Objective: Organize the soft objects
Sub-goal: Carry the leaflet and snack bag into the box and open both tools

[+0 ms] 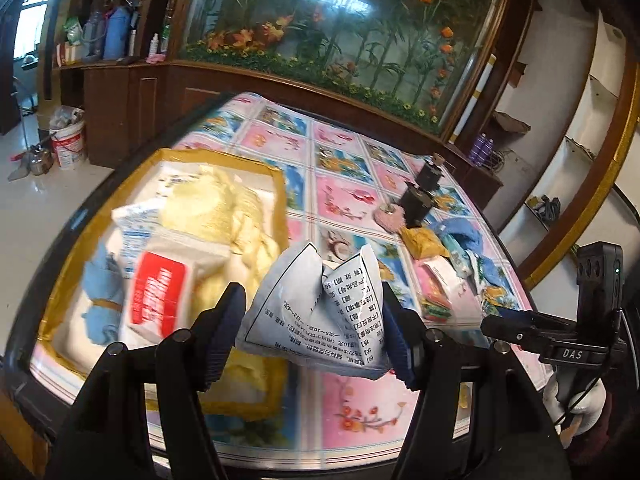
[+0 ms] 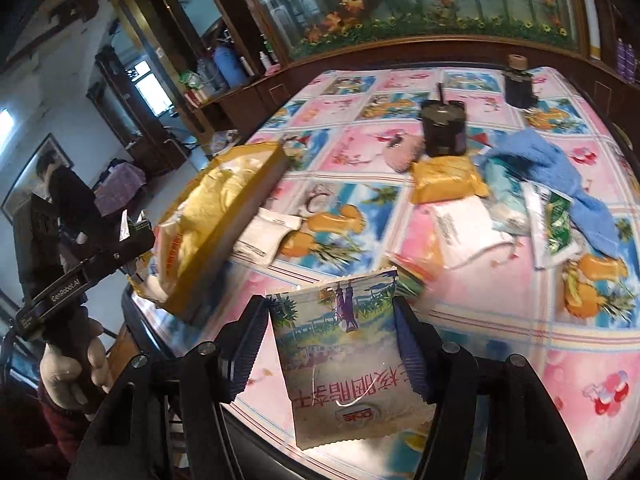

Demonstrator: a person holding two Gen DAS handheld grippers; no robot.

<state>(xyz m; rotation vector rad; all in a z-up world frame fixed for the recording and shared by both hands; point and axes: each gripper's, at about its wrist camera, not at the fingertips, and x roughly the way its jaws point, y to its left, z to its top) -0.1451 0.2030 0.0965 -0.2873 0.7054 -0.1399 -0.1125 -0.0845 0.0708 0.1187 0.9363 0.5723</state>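
Note:
My left gripper (image 1: 310,340) is shut on a crumpled white packet (image 1: 316,304) printed with black text, hanging just past the right rim of the tape-edged box (image 1: 280,184). The box holds a yellow towel (image 1: 224,208), a red-labelled wipes pack (image 1: 160,296), a blue cloth (image 1: 100,280) and a tissue pack (image 1: 132,232). My right gripper (image 2: 332,348) is shut on a picture-printed snack pouch (image 2: 348,364) above the table's near edge. Soft items lie piled on the right: a blue towel (image 2: 552,164), a yellow packet (image 2: 444,180), a white pack (image 2: 464,228) and a green sachet (image 2: 556,224).
Two black jars (image 2: 444,128) (image 2: 518,84) and a pink heart-shaped pad (image 2: 400,152) stand behind the pile. A white packet (image 2: 268,236) lies next to the box (image 2: 224,216). The floral tablecloth (image 2: 360,140) shows bare in the middle. Gloved hands (image 2: 72,364) hold both grippers.

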